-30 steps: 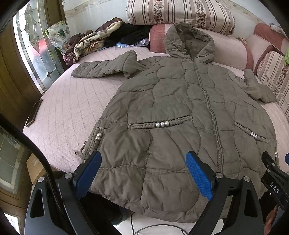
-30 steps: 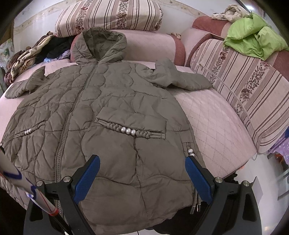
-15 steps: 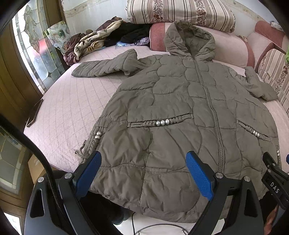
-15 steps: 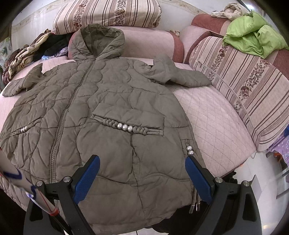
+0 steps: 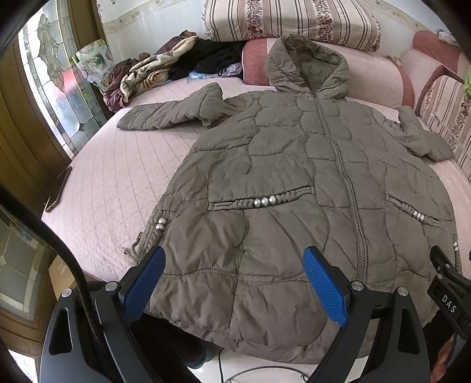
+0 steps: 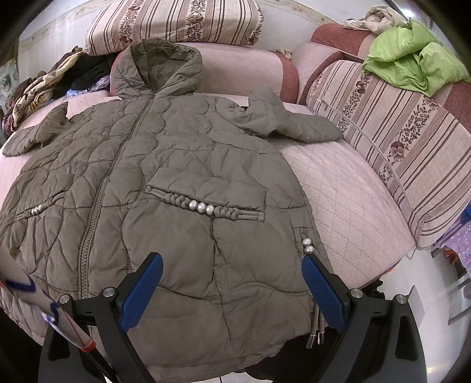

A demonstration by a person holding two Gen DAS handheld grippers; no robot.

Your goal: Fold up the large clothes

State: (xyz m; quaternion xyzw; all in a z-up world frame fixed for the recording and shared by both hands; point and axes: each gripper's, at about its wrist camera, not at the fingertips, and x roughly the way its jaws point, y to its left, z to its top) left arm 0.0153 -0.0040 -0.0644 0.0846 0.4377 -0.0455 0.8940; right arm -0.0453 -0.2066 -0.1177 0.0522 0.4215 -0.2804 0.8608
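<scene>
An olive quilted hooded coat (image 5: 279, 182) lies front up and spread flat on a pink bed (image 5: 117, 182), zipper closed, both sleeves out to the sides. It also fills the right wrist view (image 6: 182, 182). Its hem hangs over the near bed edge. My left gripper (image 5: 235, 282) is open and empty, just above the hem on the coat's left half. My right gripper (image 6: 232, 285) is open and empty, above the hem on the coat's right half. The right gripper's side (image 5: 447, 294) shows at the left wrist view's right edge.
A pile of clothes (image 5: 164, 67) lies at the bed's far left corner. Striped cushions (image 6: 176, 23) line the headboard. A striped sofa arm (image 6: 397, 141) with a green garment (image 6: 412, 64) stands right of the bed. A glass door (image 5: 56, 97) is at the left.
Both grippers have moved slightly forward and lower toward the coat's hem. The coat has not moved and both grippers stay open.
</scene>
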